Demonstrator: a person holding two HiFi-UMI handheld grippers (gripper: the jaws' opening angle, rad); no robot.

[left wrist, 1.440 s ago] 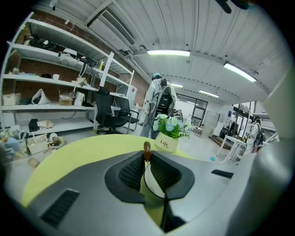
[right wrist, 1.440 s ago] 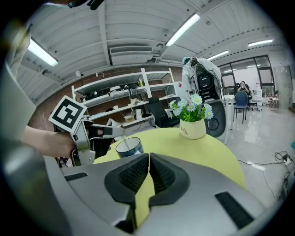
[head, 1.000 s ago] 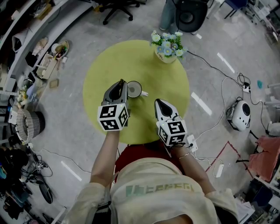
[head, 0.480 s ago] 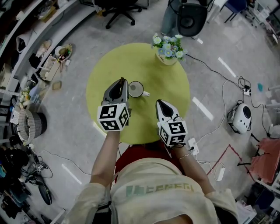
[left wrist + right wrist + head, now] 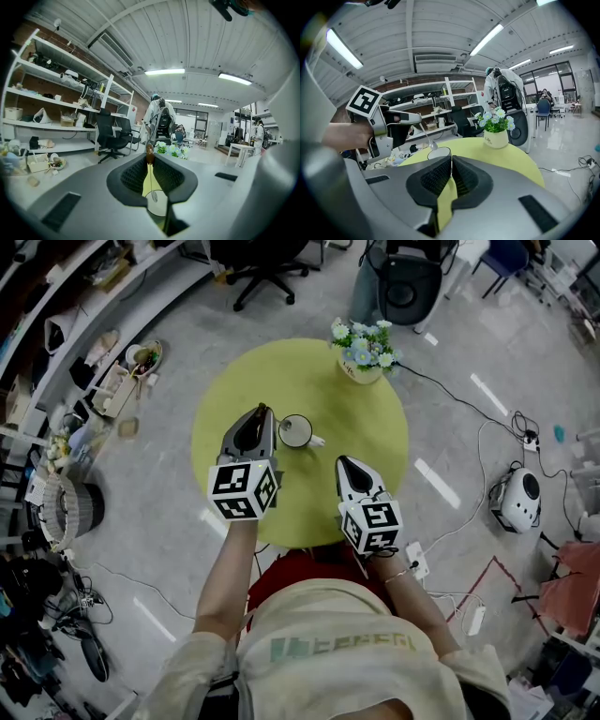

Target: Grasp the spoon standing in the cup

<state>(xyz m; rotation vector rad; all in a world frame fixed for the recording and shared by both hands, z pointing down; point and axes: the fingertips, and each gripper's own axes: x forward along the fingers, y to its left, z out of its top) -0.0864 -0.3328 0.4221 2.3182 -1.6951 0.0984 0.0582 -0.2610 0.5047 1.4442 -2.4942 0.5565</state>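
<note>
Spoon (image 5: 149, 180) is being pinched by its thin handle between the narrowed jaws of the left gripper (image 5: 150, 159), its brown tip pointing up and its bowl hanging at the mouth of the white cup (image 5: 157, 208) (whether it is touching the rim cannot be told). The cup is standing on the round yellow-green table (image 5: 366, 427), just ahead of that gripper. The right gripper (image 5: 451, 165) is hovering nearer the person, jaws pressing together on nothing. A flower pot (image 5: 364, 357) is sitting at the table's far edge.
</note>
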